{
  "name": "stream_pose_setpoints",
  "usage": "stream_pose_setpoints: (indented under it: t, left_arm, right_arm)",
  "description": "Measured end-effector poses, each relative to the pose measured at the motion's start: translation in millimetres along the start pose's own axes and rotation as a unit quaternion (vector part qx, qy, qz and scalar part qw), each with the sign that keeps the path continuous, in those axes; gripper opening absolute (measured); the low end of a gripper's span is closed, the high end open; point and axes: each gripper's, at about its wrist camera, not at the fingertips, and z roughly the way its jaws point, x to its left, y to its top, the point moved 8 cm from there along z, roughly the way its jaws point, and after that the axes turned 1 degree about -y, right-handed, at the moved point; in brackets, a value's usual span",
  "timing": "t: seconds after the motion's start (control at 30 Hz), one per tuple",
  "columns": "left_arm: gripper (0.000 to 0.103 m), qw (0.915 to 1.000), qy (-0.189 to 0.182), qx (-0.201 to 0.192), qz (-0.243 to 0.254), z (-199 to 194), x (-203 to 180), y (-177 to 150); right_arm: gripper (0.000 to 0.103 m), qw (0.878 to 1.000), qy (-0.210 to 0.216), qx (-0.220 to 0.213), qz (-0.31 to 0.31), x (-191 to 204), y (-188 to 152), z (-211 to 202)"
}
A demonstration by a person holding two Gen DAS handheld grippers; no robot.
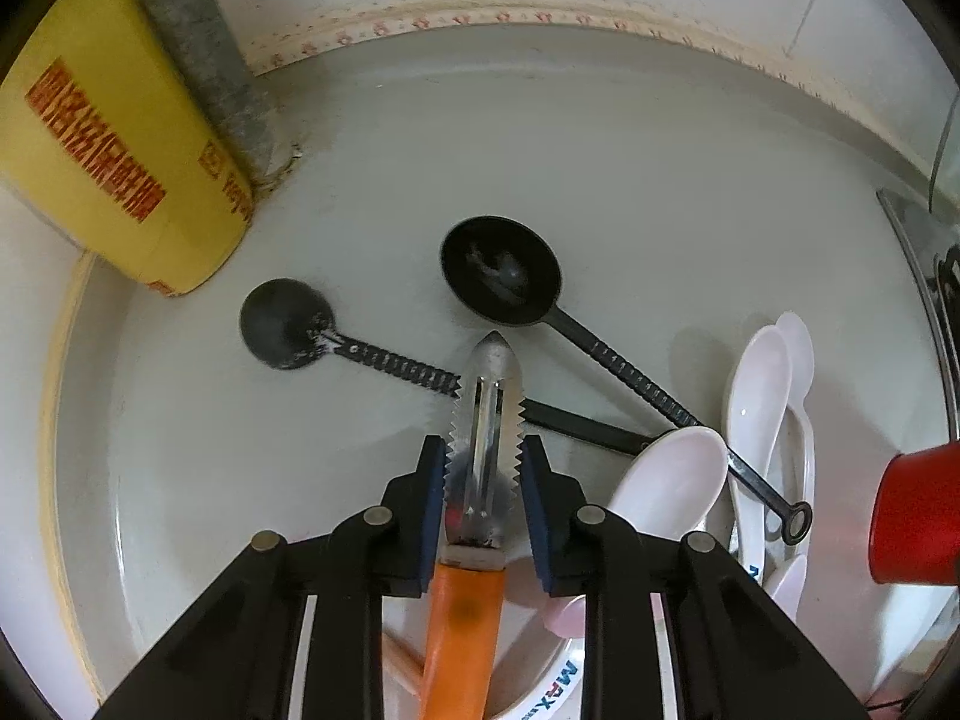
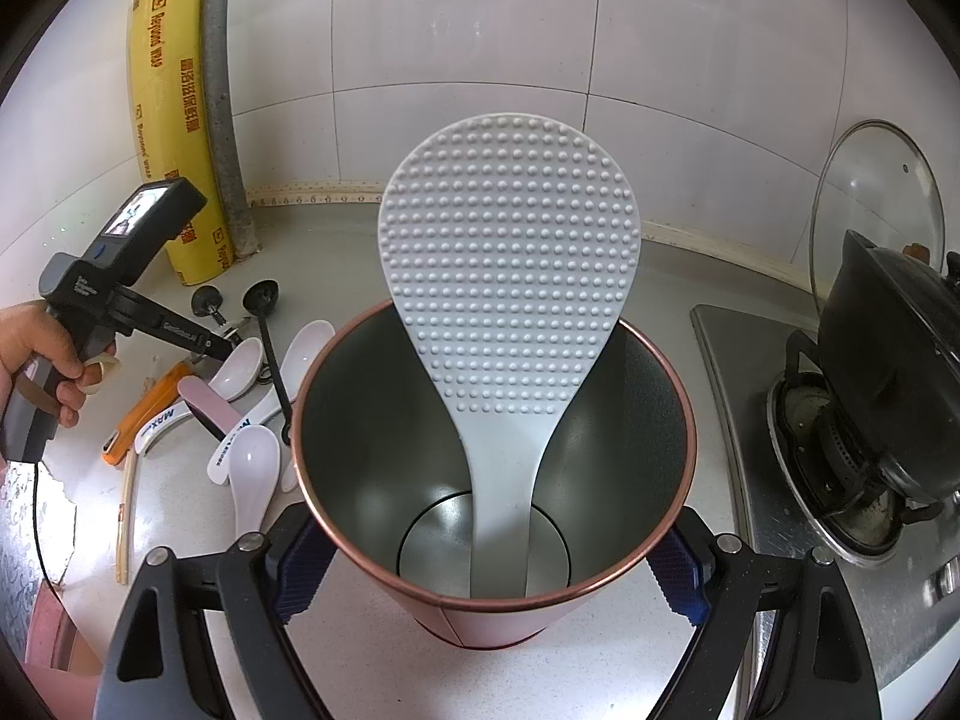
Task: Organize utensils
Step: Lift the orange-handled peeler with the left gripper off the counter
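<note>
The left gripper (image 1: 483, 468) is straddling the peeler's (image 1: 485, 420) blade, its pads just beside the edges, not pressing. The peeler is lying on the pale grey bench (image 1: 600, 180) among black scoops (image 1: 501, 270) and white spoons (image 1: 759, 384). The right gripper (image 2: 489, 564) is clamping the metal holder (image 2: 630, 420), where a rice paddle (image 2: 510, 252) is standing. White wall tiles (image 2: 456, 24) are rising behind; a stove (image 2: 828, 450) is carrying a black pot (image 2: 894, 354).

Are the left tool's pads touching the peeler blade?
Cannot tell. In the left wrist view the left tool straddles the peeler; its serrated edges sit at the pads, no clear gap or pressing.
</note>
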Motion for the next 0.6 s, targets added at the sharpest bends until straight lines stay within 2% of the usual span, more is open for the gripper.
stream_pose_setpoints:
  t: [0.27, 0.6]
  left_arm:
    - [0.025, 0.9962, 0.002, -0.075, -0.044, -50, 16, -3]
    - [0.024, 0.9816, 0.009, -0.162, -0.101, -123, 40, -14]
  right_arm:
    - [0.090, 1.000, -0.001, 0.000, -0.001, 1, 0, 1]
    - [0.090, 1.000, -0.001, 0.000, -0.002, 1, 0, 1]
